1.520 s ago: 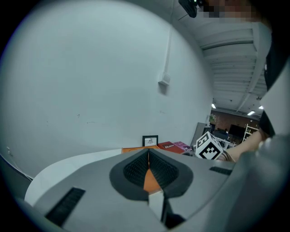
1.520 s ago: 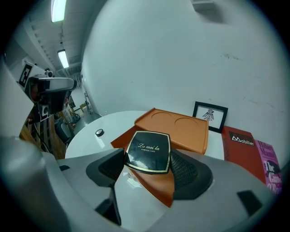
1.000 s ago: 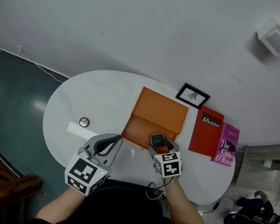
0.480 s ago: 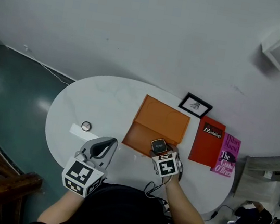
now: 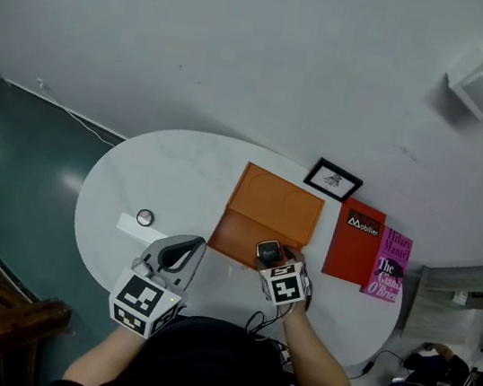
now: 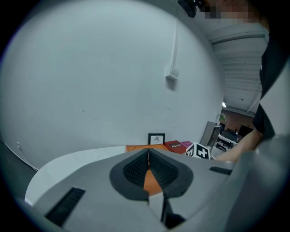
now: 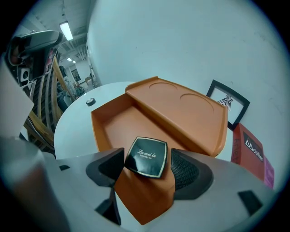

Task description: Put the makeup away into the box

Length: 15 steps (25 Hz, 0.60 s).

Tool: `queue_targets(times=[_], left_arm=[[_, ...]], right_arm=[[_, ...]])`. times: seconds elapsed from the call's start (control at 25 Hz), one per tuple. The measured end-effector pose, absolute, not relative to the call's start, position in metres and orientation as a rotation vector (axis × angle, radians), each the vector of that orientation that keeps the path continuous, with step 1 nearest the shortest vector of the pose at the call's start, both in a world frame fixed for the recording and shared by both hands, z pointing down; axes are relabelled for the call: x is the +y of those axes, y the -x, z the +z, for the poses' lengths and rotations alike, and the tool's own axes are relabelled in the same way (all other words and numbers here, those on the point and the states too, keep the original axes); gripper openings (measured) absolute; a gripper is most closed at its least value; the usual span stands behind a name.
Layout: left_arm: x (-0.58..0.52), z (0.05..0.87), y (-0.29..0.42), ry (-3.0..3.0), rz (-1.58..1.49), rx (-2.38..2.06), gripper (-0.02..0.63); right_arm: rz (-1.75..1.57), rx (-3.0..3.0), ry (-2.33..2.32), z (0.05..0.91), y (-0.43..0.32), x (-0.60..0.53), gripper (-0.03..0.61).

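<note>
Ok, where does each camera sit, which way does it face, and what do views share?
Head view: on the person's head, looking steeply down on the white table, orange box, both forearms, left gripper and right gripper.
Left gripper view: on the left gripper, facing across the table toward the wall; jaws shut, empty.
Right gripper view: on the right gripper, tilted down into the box; jaws hold the black compact.
Shared: all three show the box and framed picture.

Round item [image 5: 145, 217] on bench [image 5: 162, 175]: too small to identify. Orange box [image 6: 152, 182], left gripper view: largely hidden behind left hand-held gripper [image 6: 148, 152]. Red book [image 7: 244, 147], right gripper view: cut off at rim. Framed picture [image 5: 333, 179]: motif indistinct.
</note>
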<state>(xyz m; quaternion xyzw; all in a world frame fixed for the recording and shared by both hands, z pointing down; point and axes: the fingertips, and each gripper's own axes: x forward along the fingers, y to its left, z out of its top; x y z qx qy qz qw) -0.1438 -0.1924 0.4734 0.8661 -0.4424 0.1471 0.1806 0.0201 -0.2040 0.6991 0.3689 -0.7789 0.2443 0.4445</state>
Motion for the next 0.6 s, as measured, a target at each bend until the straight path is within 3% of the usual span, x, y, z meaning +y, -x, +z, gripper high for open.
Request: queue_targets(times=[0.36, 0.6], left_arm=[[-0.188, 0.471, 0.157, -2.434, 0.391, -1.278, 0.014], [-0.185, 0.466, 0.186, -2.410, 0.363, -1.351, 0.014]], right_arm=[[0.625, -1.963, -1.010, 0.690, -0.025, -0.213, 0.285], [0.479, -2.118, -1.118, 0.636, -0.017, -0.228, 0.284]])
